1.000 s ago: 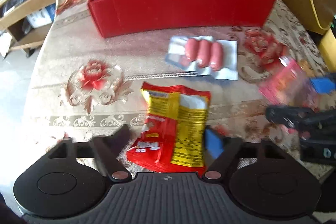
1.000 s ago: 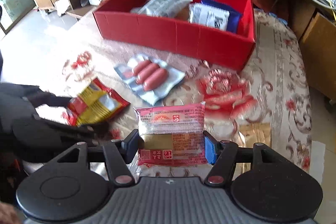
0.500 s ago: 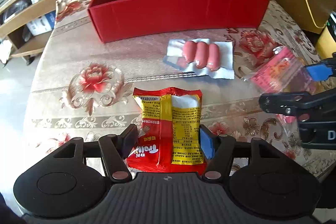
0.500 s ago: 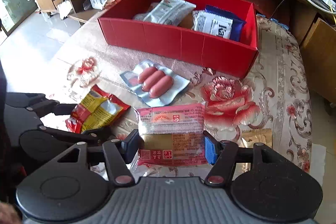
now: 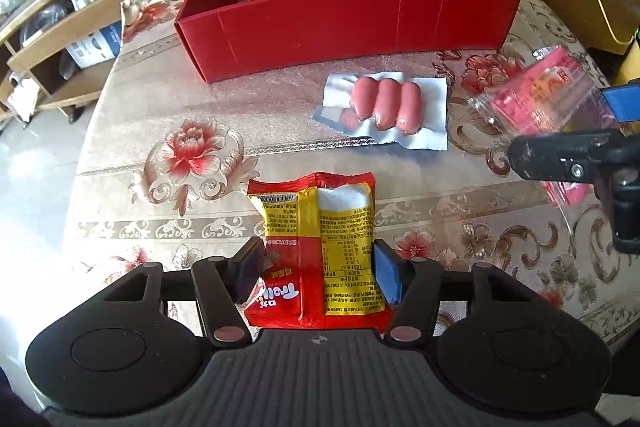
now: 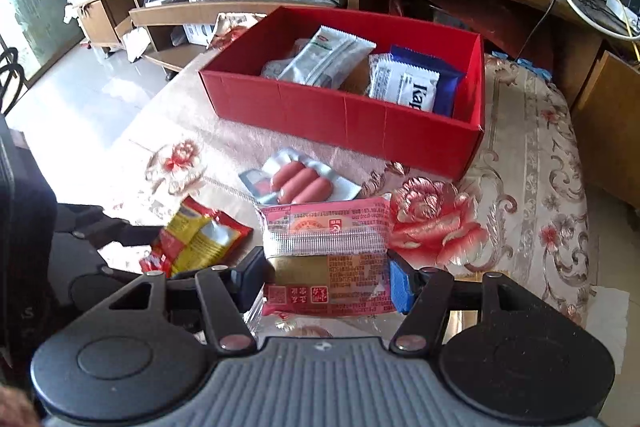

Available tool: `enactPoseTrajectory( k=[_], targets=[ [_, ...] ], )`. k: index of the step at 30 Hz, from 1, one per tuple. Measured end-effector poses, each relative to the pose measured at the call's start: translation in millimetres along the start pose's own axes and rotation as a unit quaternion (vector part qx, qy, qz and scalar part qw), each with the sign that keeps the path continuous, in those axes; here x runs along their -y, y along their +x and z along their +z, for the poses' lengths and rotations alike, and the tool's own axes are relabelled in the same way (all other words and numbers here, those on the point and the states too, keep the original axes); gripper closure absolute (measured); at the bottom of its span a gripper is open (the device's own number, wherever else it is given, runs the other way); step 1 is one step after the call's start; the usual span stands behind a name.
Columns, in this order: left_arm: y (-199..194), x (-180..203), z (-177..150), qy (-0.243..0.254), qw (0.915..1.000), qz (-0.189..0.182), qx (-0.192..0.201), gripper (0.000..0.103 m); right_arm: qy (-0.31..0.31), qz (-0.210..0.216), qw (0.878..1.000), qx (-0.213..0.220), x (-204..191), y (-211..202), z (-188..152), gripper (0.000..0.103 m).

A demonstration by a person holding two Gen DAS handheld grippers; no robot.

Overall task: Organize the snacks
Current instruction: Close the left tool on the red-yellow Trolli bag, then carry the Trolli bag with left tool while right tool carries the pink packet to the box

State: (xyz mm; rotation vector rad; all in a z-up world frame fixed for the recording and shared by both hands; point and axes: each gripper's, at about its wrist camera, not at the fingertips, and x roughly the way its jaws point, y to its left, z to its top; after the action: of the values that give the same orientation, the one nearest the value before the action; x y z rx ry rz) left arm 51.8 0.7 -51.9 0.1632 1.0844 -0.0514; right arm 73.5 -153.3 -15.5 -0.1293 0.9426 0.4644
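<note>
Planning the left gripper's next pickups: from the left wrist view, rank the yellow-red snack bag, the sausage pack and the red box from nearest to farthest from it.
1. Yellow-red snack bag: between the left gripper fingers.
2. Sausage pack: farther up the table, slightly right.
3. Red box: at the table's far end.

You have a red-and-yellow snack packet (image 5: 320, 251) with a white patch and small dark print on the yellow. Your other packet (image 6: 328, 259) is pink with a clear ridged band and a gold panel. Far off, the box (image 5: 344, 27) is plain red; inside are a white wrapper (image 6: 326, 57) and a blue-and-white one (image 6: 416, 85). The sausages (image 5: 386, 103) are pinkish-red on silver-white film. The surface (image 5: 200, 115) is beige with red roses and gold scrollwork. Each gripper (image 5: 318, 275) is black with one blue pad.
</note>
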Motion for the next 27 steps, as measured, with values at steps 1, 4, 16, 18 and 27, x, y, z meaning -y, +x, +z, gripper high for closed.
enactPoseTrajectory(
  k=[1, 4, 16, 18, 27],
  targets=[
    [-0.3, 0.3, 1.1, 0.0, 1.0, -0.006, 0.0, 0.04, -0.002, 0.001, 1.0, -0.001, -1.1, 1.8, 1.2, 0.042],
    [1.6, -2.0, 1.8, -0.001, 0.9998, -0.018, 0.008, 0.041, -0.007, -0.004, 1.0, -0.008, -2.2, 8.6, 1.3, 0.042],
    [3.6, -22.3, 12.3, -0.053, 0.9944, -0.089, 0.017, 0.041, 0.022, -0.011, 0.999, -0.024, 15.2, 21.9, 2.7, 0.042],
    [-0.5, -22.8, 14.8, -0.054, 0.9937, -0.095, 0.024, 0.041, 0.024, -0.01, 0.999, -0.02, 16.4, 21.2, 6.1, 0.042],
    [-17.8, -19.0, 37.5, -0.041, 0.9912, -0.104, 0.071, 0.041, 0.042, -0.019, 0.999, 0.007, 27.1, 17.2, 26.1, 0.042]
  ],
)
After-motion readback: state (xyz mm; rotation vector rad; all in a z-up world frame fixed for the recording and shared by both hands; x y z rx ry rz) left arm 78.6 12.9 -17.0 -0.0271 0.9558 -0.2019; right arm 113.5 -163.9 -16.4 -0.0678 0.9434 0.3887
